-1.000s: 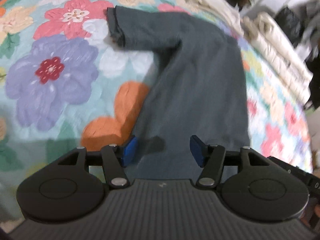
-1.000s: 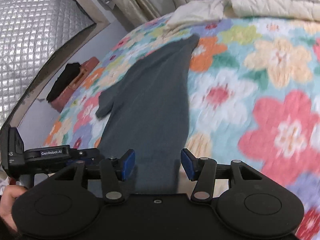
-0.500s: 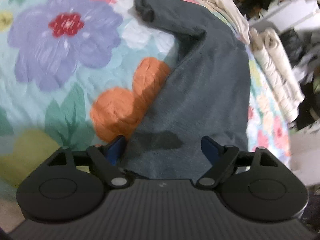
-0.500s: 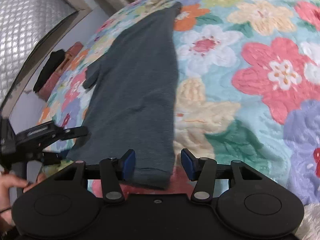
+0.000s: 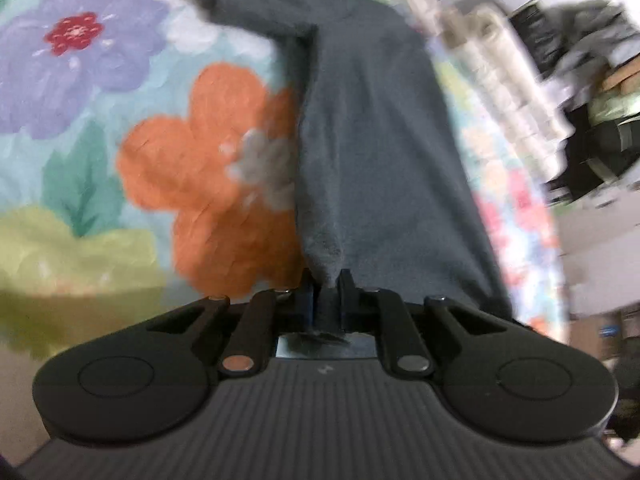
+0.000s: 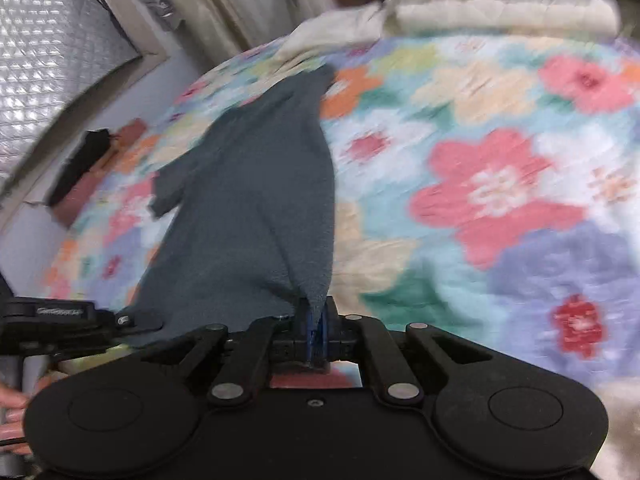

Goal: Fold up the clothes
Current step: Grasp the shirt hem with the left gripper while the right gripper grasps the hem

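The dark shirt (image 6: pixel 256 208) lies on the flowery bed (image 6: pixel 500 184), stretching toward 12 o'clock, and the left gripper (image 5: pixel 325 300) and right gripper (image 6: pixel 316 328) are closing, each pinching a near corner, so lift both evenly.

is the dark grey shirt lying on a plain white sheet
No, the dark grey shirt lies on a floral quilt with pink, orange and purple flowers.
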The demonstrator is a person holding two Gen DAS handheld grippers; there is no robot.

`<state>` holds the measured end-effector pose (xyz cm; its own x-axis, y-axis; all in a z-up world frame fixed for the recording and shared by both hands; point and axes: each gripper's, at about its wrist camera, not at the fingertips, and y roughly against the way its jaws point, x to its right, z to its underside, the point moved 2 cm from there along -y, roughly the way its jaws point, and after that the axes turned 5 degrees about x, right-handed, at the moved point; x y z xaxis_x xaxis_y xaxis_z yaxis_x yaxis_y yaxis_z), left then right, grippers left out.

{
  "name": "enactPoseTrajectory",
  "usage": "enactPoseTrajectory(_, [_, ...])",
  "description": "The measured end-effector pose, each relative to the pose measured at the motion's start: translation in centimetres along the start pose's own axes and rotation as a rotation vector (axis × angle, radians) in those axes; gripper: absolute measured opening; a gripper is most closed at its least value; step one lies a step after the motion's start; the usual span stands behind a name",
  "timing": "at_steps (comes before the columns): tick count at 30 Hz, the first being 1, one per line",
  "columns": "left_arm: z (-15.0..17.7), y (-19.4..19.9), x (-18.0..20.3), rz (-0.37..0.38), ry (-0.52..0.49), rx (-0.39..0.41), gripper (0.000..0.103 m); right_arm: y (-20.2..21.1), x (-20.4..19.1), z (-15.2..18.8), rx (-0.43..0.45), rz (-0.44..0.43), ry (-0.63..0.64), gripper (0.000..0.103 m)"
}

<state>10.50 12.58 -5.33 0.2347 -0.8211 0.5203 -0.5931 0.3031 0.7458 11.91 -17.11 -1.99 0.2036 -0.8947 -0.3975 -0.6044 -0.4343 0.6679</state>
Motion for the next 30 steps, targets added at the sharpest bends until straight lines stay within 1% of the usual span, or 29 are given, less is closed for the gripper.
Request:
enactPoseTrajectory(2, [0.1, -0.3, 0.7, -0.068, -0.025, 0.006, 0.019, -0.9, 0.3, 0.7, -0.050, -0.017, -0.025, 0.007])
enactPoseTrajectory(3, [0.1, -0.3, 0.7, -0.065, -0.013, 0.000, 0.022, -1.1, 0.4, 0.8, -0.051, -0.011, -0.032, 0.007])
enactPoseTrajectory(4, [0.2, -0.3, 0.8, -0.062, -0.001, -0.005, 0.029, -1.2, 0.5, 0.9, -0.052, -0.006, -0.040, 0.007])
enactPoseTrajectory(5, [0.5, -0.2, 0.8, -0.052, 0.004, -0.009, 0.034, -1.3, 0.7, 0.9, -0.056, -0.013, -0.052, 0.008])
enactPoseTrajectory(6, [0.7, 0.2, 0.5, -0.040, 0.013, -0.003, 0.036, -1.3, 1.1, 0.8, -0.068, -0.034, -0.076, 0.009])
enactPoseTrajectory(7, [0.9, 0.6, 0.2, -0.028, 0.022, 0.004, 0.045, -1.3, 1.6, 0.8, -0.083, -0.051, -0.106, 0.013])
enactPoseTrajectory(8, [1.0, 0.8, 0.1, 0.004, 0.048, 0.007, 0.055, -1.4, 2.2, 0.7, -0.098, -0.069, -0.137, 0.014])
enactPoseTrajectory(9, [1.2, 0.7, -0.1, 0.028, 0.071, 0.006, 0.060, -1.5, 2.8, 0.7, -0.112, -0.087, -0.177, 0.017])
enactPoseTrajectory(10, [1.4, 0.7, -0.3, 0.047, 0.097, 0.010, 0.065, -1.6, 3.4, 0.8, -0.126, -0.110, -0.228, 0.024])
enactPoseTrajectory(11, [1.4, 0.5, -0.4, 0.051, 0.112, 0.014, 0.067, -1.9, 3.8, 0.8, -0.141, -0.140, -0.272, 0.029])
enactPoseTrajectory(13, [1.5, 0.1, -0.5, 0.045, 0.129, 0.017, 0.068, -2.6, 4.0, 1.0, -0.171, -0.164, -0.314, 0.057])
enactPoseTrajectory(15, [1.7, -0.2, 0.0, 0.027, 0.108, 0.029, 0.068, -3.2, 4.1, 1.3, -0.200, -0.173, -0.344, 0.058])
enactPoseTrajectory(16, [1.8, -0.4, 0.2, 0.018, 0.098, 0.034, 0.066, -3.5, 4.2, 1.5, -0.215, -0.178, -0.358, 0.058])
enactPoseTrajectory(17, [1.9, -0.6, 0.6, 0.030, 0.075, 0.024, 0.061, -3.8, 4.1, 1.6, -0.218, -0.181, -0.364, 0.058])
enactPoseTrajectory(18, [2.0, -0.9, 1.0, 0.042, 0.051, 0.014, 0.051, -3.9, 3.9, 1.6, -0.210, -0.187, -0.356, 0.055])
enactPoseTrajectory(19, [2.1, -1.1, 1.4, 0.055, 0.028, 0.004, 0.017, -4.0, 3.5, 1.6, -0.201, -0.197, -0.337, 0.030])
enactPoseTrajectory(20, [2.2, -1.4, 1.9, 0.067, 0.005, -0.006, 0.010, -3.9, 3.1, 1.7, -0.188, -0.206, -0.313, 0.010])
enactPoseTrajectory(21, [2.3, -1.7, 2.3, 0.079, -0.018, -0.016, 0.010, -3.8, 2.7, 1.6, -0.176, -0.212, -0.288, 0.007])
enactPoseTrajectory(23, [2.2, -1.0, 2.1, 0.163, 0.033, 0.011, 0.010, -3.4, 2.0, 1.5, -0.148, -0.217, -0.242, 0.007])
enactPoseTrajectory(24, [2.1, -0.6, 1.7, 0.206, 0.079, 0.023, 0.010, -3.0, 1.8, 1.4, -0.125, -0.206, -0.224, 0.007])
enactPoseTrajectory(25, [2.1, -0.3, 1.3, 0.222, 0.113, 0.031, 0.010, -2.6, 1.6, 1.2, -0.103, -0.193, -0.213, 0.007])
enactPoseTrajectory(27, [2.3, 0.2, 0.9, 0.208, 0.137, 0.035, 0.010, -1.6, 1.7, 0.9, -0.063, -0.187, -0.222, 0.007])
enactPoseTrajectory(30, [2.8, 1.1, 1.7, 0.181, 0.115, 0.046, 0.010, 0.3, 1.3, 0.6, -0.012, -0.217, -0.223, 0.006])
